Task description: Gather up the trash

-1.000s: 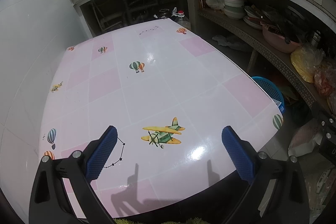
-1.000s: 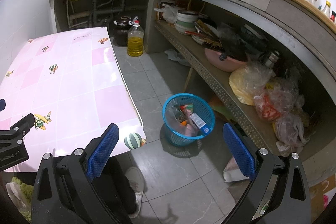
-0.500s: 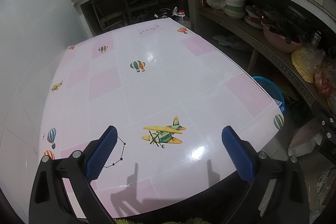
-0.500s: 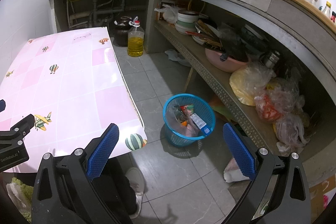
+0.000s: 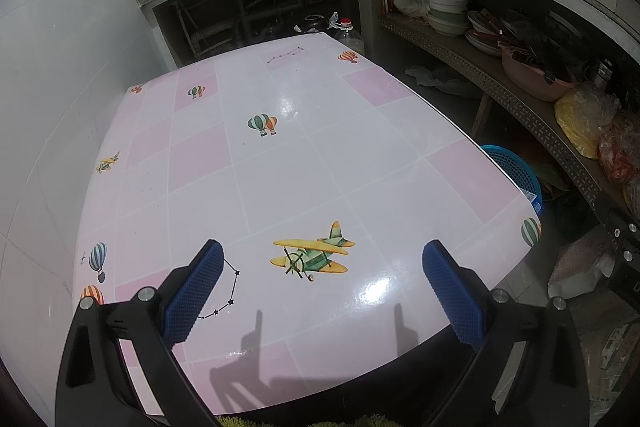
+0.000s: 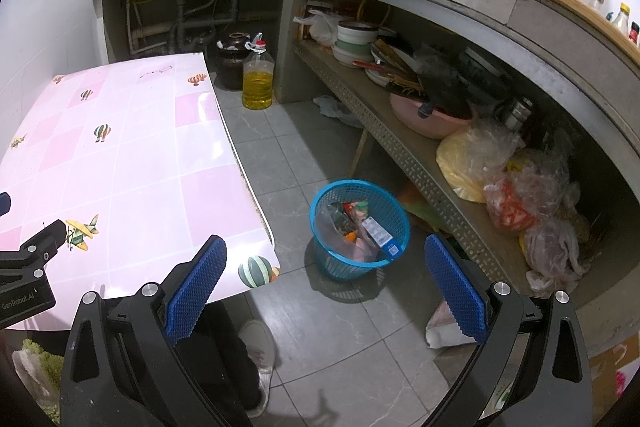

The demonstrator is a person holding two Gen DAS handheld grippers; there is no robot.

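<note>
Currently both claws stand wide apart and hold nothing: left gripper [image 5: 320,283] above the glossy pink-and-white checked tabletop [image 5: 280,167]; right gripper [image 6: 326,279] above the blue plastic mesh basket [image 6: 320,203] of collected wrappers, on the floor beside the table; risk: a careless sweep tips the light basket, spilling trash.

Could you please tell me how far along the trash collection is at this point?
It looks nearly done: the pink patterned tabletop shows no litter, and wrappers already sit in the blue plastic mesh basket on the floor. The left hand-held gripper and right hand-held gripper are open and empty, so apparently nothing remains.
</note>
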